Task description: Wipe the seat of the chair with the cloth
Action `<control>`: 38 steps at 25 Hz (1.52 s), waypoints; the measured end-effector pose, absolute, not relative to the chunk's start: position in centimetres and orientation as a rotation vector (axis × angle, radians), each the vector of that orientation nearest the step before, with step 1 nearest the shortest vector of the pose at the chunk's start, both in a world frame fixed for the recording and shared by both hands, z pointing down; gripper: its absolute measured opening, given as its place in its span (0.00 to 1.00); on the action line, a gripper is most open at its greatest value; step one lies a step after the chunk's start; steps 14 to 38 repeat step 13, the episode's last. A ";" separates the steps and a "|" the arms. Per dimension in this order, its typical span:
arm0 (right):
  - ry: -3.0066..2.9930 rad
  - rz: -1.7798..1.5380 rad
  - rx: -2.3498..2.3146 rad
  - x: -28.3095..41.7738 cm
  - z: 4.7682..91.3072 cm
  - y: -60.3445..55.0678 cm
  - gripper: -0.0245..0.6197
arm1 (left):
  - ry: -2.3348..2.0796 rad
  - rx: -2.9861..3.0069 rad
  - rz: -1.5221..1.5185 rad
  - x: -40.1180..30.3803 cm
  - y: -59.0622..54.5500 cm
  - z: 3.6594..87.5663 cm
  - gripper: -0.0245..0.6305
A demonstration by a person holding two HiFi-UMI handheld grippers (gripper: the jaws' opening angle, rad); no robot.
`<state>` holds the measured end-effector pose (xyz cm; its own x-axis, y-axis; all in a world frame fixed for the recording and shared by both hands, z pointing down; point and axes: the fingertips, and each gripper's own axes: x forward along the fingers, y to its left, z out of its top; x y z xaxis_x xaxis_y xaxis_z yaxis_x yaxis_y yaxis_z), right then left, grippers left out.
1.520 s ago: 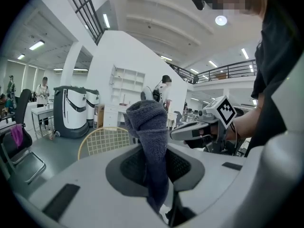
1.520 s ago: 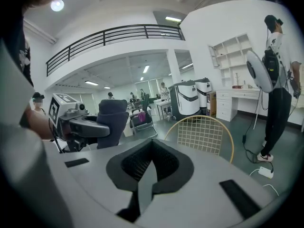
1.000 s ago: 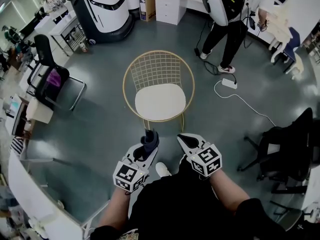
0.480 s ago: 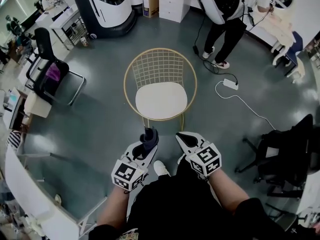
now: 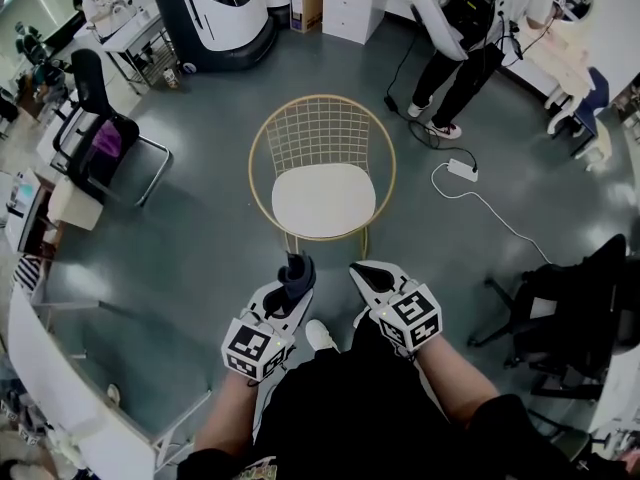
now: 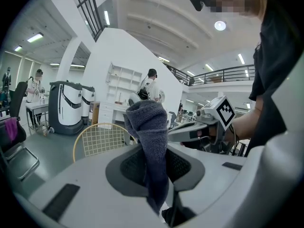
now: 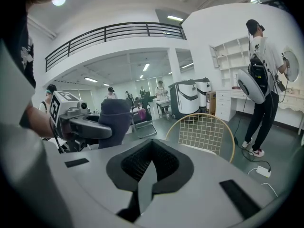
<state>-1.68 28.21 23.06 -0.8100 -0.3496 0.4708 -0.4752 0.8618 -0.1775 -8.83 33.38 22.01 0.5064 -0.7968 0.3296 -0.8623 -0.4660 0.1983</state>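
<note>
1. The left gripper (image 5: 291,284) is clenching a dark blue-grey towelling cloth (image 5: 298,270). The cloth is standing upright out of the jaws, long axis vertical, bunched end pointing up.
2. The right gripper (image 5: 362,272) is staying closed on nothing. Both grippers are barely shifting from a moment ago.
3. The cloth is hovering short of the round white padded seat (image 5: 323,200) of the gold wire chair (image 5: 320,133).

The head view looks steeply down on the chair (image 5: 322,200) ahead, with the left gripper (image 5: 297,268) and right gripper (image 5: 362,271) close at its lower edge. The 2 gripper views look level along their own jaws, the left past its clamped cloth (image 6: 148,141). All 3 views share the chair, and each gripper view catches the other gripper.
</note>
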 end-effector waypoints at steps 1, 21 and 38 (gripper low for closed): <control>-2.606 0.402 0.609 -1.6 23.1 28.2 0.06 | -1.385 2.416 0.272 -8.7 33.4 22.1 0.19; -2.611 0.406 0.620 -0.2 22.8 29.5 0.06 | -1.385 2.420 0.282 -7.6 34.5 21.9 0.19; -2.611 0.406 0.620 -0.2 22.8 29.5 0.06 | -1.385 2.420 0.282 -7.6 34.5 21.9 0.19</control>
